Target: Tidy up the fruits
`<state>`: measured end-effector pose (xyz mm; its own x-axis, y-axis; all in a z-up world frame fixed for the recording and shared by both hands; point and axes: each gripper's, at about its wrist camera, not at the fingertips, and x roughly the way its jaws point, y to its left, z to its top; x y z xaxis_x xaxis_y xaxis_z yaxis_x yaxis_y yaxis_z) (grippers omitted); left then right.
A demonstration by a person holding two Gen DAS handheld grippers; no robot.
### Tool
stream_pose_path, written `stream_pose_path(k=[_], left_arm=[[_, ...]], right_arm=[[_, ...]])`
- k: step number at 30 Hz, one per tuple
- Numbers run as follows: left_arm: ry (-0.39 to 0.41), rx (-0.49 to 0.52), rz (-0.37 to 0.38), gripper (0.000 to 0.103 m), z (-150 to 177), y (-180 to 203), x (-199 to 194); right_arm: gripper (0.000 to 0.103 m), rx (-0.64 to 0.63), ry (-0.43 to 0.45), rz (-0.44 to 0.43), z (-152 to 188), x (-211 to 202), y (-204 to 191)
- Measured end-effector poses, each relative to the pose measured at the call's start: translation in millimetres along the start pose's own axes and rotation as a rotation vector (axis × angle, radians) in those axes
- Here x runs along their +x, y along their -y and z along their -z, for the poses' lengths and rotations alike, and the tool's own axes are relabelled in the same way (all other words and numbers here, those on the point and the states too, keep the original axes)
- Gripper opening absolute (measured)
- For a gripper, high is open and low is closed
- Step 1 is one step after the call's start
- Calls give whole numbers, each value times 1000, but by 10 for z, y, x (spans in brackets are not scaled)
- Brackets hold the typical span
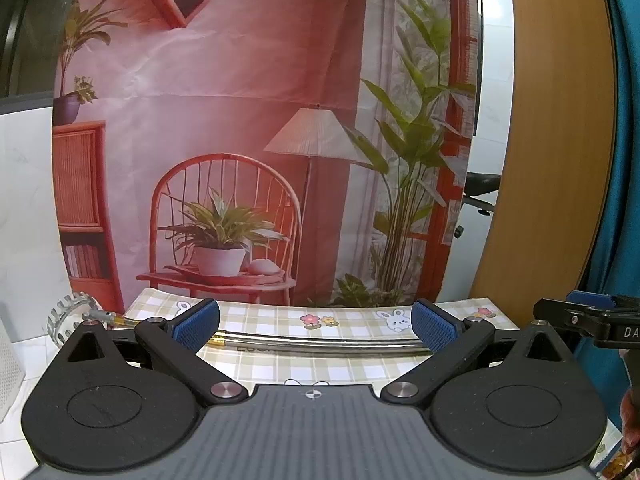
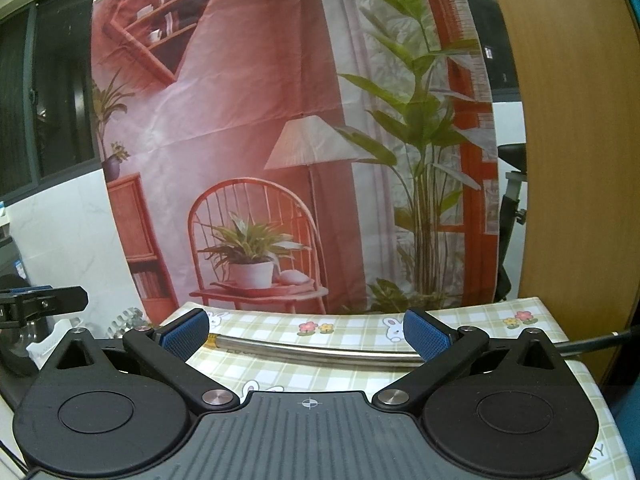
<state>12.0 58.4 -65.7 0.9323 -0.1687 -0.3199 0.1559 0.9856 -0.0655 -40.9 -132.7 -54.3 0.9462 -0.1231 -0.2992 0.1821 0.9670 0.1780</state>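
Note:
No fruit is in either view. My left gripper (image 1: 316,326) is open and empty, its blue pads wide apart, held above the far part of a table with a checked cloth (image 1: 280,368). My right gripper (image 2: 306,330) is open and empty too, over the same cloth (image 2: 340,376). The right gripper's tip (image 1: 592,316) shows at the right edge of the left wrist view. The left gripper's tip (image 2: 44,300) shows at the left edge of the right wrist view.
A metal hose (image 1: 320,344) lies across the far side of the table, also in the right wrist view (image 2: 320,350). A printed backdrop (image 1: 240,120) hangs behind the table. A wooden panel (image 1: 552,140) stands at the right. A metal rack (image 1: 72,314) sits off the table's left.

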Motion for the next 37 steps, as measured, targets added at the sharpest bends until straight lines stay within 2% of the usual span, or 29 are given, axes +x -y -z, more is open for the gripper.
stream_pose_path(k=[19,37], left_arm=[[34,64,-31,103,-19,81,-81],[25,88,-48,103,-7,80,-71]], right_arm=[[103,-2,12,6,37,-35,-32],[103,-1,11,4,42,-39,-29]])
